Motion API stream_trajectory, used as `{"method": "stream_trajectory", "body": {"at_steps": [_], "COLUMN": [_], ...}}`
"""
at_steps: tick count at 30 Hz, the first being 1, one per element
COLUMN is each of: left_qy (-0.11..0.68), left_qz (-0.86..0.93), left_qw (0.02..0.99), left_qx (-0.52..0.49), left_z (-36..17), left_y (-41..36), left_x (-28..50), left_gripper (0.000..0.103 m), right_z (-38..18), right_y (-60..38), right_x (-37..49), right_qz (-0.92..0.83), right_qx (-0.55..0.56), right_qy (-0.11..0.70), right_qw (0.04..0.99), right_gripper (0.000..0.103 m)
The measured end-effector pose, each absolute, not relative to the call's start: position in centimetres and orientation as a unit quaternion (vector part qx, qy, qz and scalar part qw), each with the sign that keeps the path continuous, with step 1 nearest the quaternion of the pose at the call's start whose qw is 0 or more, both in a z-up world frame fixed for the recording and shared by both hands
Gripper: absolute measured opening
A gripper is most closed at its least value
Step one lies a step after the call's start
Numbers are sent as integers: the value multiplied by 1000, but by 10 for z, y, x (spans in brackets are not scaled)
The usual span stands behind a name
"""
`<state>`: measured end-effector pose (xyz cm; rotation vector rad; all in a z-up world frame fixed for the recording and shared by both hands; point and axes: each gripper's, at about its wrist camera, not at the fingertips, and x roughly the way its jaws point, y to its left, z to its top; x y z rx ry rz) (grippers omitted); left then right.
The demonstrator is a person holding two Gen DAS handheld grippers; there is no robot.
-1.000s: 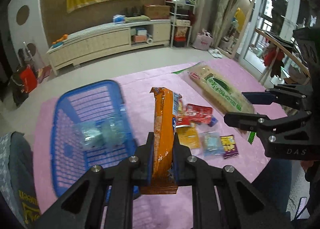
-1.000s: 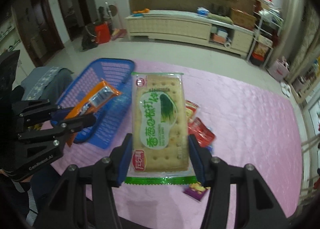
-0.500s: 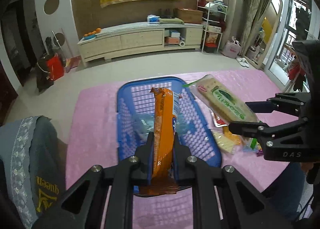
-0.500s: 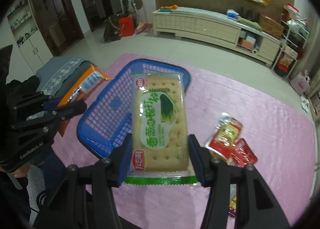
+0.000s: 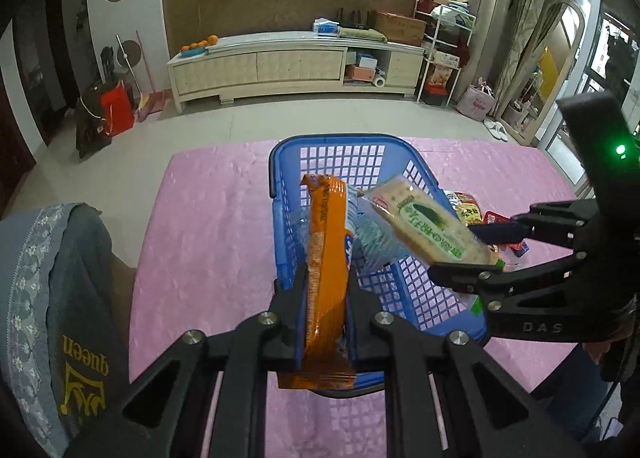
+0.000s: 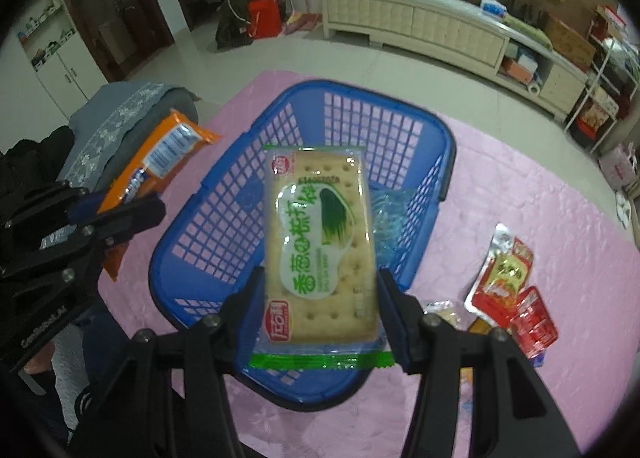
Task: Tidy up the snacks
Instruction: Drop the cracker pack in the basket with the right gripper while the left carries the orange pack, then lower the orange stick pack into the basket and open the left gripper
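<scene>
Left tongs: narrow, clamped on the orange packet, which stands on edge between the pads and reaches forward over the near part of the blue basket.
Right tongs: about half wide, pads pressed to both long sides of the cracker pack; the pack lies flat, face up, its green seal toward the camera.
Cracker pack vs basket: held above the basket's middle, clear of the rim.
Basket: sits on the pink cloth covering the bench; a clear wrapped item already lies inside on the mesh floor.
Loose snacks: red sachets and a few small packets lie on the cloth just beside the basket's right side, apart from both tongs.
Edges: a grey fabric-covered seat back stands against the bench's left edge; bare pink cloth stretches left of the basket and beyond it.
Left wrist view only: the right tongs seen side-on, the cracker pack tilted, far end high.
Right wrist view only: the orange packet's barcode face, hanging over the basket's left rim, and the red sachets in full.
</scene>
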<state>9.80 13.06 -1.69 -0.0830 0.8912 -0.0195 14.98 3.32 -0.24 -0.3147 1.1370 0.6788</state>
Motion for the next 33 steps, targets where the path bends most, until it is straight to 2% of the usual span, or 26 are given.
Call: {"method": "stream_trajectory", "body": {"at_steps": [15, 17, 18, 19, 20, 33], "left_qy": [429, 430, 431, 431, 431, 434], "left_qz": [-11, -9, -9, -9, -9, -28], "left_qw": [902, 902, 901, 901, 901, 900], "left_qx": [-49, -46, -46, -48, -49, -31], "left_z": [-16, -16, -15, -15, -15, -14], "left_y": [130, 129, 129, 129, 129, 107], "left_x": [96, 95, 95, 96, 96, 108], "left_gripper": [14, 14, 14, 14, 14, 14], "right_z": [-14, -12, -10, -8, -5, 5], "right_y": [31, 27, 25, 22, 19, -30], "right_x": [151, 150, 150, 149, 148, 166], "right_qz": [295, 304, 307, 301, 295, 266], "right_qx": [-123, -108, -103, -103, -103, -46], "right_qy": [544, 544, 543, 541, 535, 530], "right_qw": [776, 774, 775, 778, 785, 803], "right_gripper": [60, 63, 69, 82, 86, 88]}}
